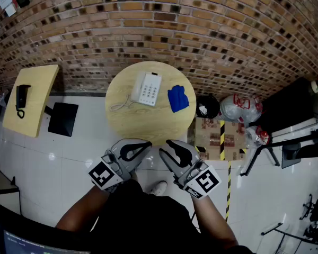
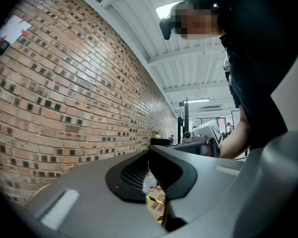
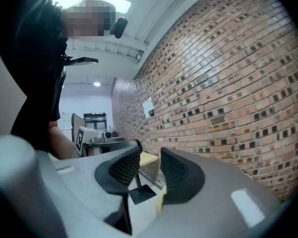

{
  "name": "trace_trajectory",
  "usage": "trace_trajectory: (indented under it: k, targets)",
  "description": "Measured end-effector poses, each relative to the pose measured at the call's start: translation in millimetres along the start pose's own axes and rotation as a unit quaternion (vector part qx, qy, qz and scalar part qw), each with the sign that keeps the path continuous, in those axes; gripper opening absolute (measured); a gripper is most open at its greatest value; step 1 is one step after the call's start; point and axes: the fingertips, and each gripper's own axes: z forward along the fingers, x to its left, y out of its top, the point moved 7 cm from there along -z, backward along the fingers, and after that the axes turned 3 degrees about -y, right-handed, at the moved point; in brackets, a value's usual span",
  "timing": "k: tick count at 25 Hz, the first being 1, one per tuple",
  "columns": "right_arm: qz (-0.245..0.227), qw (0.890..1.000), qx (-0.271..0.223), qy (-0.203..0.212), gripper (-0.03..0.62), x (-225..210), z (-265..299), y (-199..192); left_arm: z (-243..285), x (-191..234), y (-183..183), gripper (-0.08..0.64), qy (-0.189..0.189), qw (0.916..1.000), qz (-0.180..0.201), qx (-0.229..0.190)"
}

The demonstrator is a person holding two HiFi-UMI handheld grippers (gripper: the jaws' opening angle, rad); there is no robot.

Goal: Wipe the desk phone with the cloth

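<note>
We see the phone (image 1: 147, 88) and cloth (image 1: 177, 98) only from the head view, far beyond both grippers. Left gripper (image 1: 147, 144) jaws are pressed together; right gripper (image 1: 167, 148) jaws are spread, empty.

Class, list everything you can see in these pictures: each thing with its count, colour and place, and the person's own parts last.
round table: one, light wood, centre
desk phone: one, white, on the round table
cloth: one, blue, on the round table, right of the desk phone, apart from it
side table: one, light wood, far left
black device: one, on the side table
cardboard box: one, brown, on the floor right of the round table
plastic bags: a clear heap, right
left hand-held gripper: one, grey and black, jaws together, empty
right hand-held gripper: one, grey and black, jaws apart, empty
</note>
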Motion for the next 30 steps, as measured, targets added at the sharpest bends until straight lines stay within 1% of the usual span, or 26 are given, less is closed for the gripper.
trace_trajectory:
  k: [3,6,9,12,14,16,19,21,23,26,27,29,30]
  targets:
    - [0.002,1.000,0.014,-0.012,0.138,-25.0,46.6,-8.9,1.3,54.2,-9.0,0.000,-0.010,0.9999,-0.003,0.007]
    - [0.003,0.999,0.040,-0.035,0.175,-54.5,92.8,-19.0,4.4,106.8,-17.9,0.000,-0.031,0.9994,-0.004,0.016]
    - [0.006,0.994,0.076,-0.072,0.207,-89.6,133.3,-35.7,4.9,155.6,-23.6,0.002,-0.048,0.9985,-0.019,0.015]
    - [0.013,0.986,0.122,-0.117,0.213,-131.4,154.5,-61.7,4.6,192.9,-31.0,0.003,-0.054,0.9972,-0.045,0.023]
    - [0.018,0.976,0.158,-0.152,0.213,-167.0,160.8,-85.2,8.3,211.6,-35.5,0.003,-0.060,0.9967,-0.047,0.028]
    - [0.024,0.962,0.200,-0.182,0.213,-208.2,164.6,-114.6,15.3,225.6,-40.7,0.003,-0.063,0.9964,-0.046,0.033]
    - [0.039,0.939,0.265,-0.215,0.215,-269.0,168.3,-165.4,26.8,239.4,-49.4,0.003,-0.062,0.9955,-0.052,0.050]
    - [0.053,0.923,0.303,-0.232,0.227,-300.5,169.0,-197.4,31.9,243.1,-52.8,0.003,-0.055,0.9943,-0.062,0.067]
    - [0.062,0.909,0.333,-0.243,0.239,-330.5,169.6,-222.9,38.2,244.2,-54.9,0.003,-0.051,0.9933,-0.065,0.081]
    - [0.074,0.892,0.370,-0.250,0.239,-369.4,171.6,-251.8,45.6,243.4,-61.5,0.003,-0.063,0.9922,-0.036,0.102]
    - [0.074,0.887,0.381,-0.250,0.239,-377.7,173.3,-259.6,45.3,242.7,-65.4,0.003,-0.058,0.9914,-0.045,0.108]
    - [0.064,0.877,0.404,-0.251,0.239,-388.6,176.8,-271.9,43.3,242.4,-72.4,0.003,-0.040,0.9895,-0.076,0.117]
    - [0.058,0.872,0.417,-0.251,0.239,-391.5,178.4,-277.4,42.2,242.4,-74.7,0.003,-0.035,0.9887,-0.084,0.119]
